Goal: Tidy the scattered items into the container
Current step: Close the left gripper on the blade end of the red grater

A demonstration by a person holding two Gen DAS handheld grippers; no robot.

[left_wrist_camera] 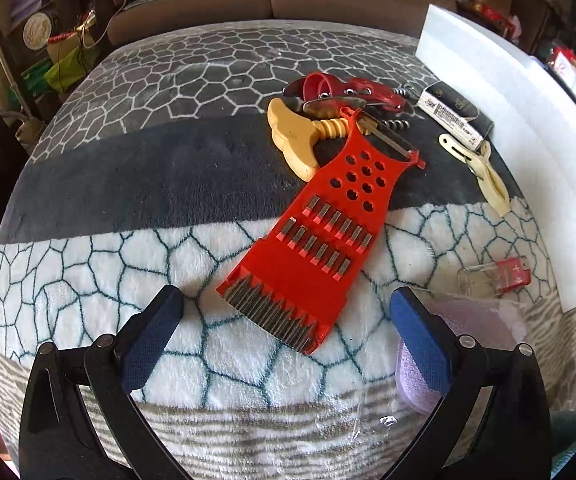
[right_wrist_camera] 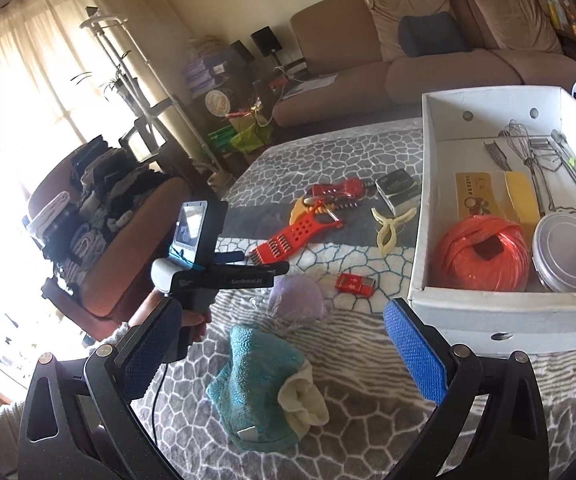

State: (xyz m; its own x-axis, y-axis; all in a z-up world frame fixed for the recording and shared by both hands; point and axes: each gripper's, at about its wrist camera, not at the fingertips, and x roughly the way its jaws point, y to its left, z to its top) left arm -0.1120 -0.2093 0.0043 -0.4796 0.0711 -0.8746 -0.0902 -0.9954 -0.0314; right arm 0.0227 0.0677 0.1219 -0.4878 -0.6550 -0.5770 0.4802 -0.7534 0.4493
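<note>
Step in hand: by my reading, the left gripper (left_wrist_camera: 286,330) is lining up to take the red grater (left_wrist_camera: 320,232) off the blanket (left_wrist_camera: 88,264) covered bench.
Left fingers: spread wide apart, empty, with blue pads (left_wrist_camera: 154,338) either side of the grater's toothed near end.
Right gripper (right_wrist_camera: 284,350): fingers also wide apart, holding nothing, hovering over a teal cloth (right_wrist_camera: 256,384) and a cream sock (right_wrist_camera: 304,400).
Grater position: flat on the blanket, lying diagonally, its toothed end nearest and roughly between the left fingertips, just ahead of them; its peeler end rests on a cream corkscrew (left_wrist_camera: 300,136).
Neighbours: a red lever corkscrew (left_wrist_camera: 352,90) beyond that; a cream clip (left_wrist_camera: 484,172), a small dark box (left_wrist_camera: 452,116), a red-capped clear piece (left_wrist_camera: 496,278) and a lilac pouch (left_wrist_camera: 448,344) off to the right.
Container: the white box (right_wrist_camera: 504,308) at the right, already holding an orange cord spool (right_wrist_camera: 482,252), a lidded tub (right_wrist_camera: 570,258) and whisks (right_wrist_camera: 524,148).
Doing it well: likely best to close across the grater's plastic sides, not the blades; lift the far end clear of the corkscrew so nothing drags along.
Risk: the thin flat body may pivot if pinched only at the end.
</note>
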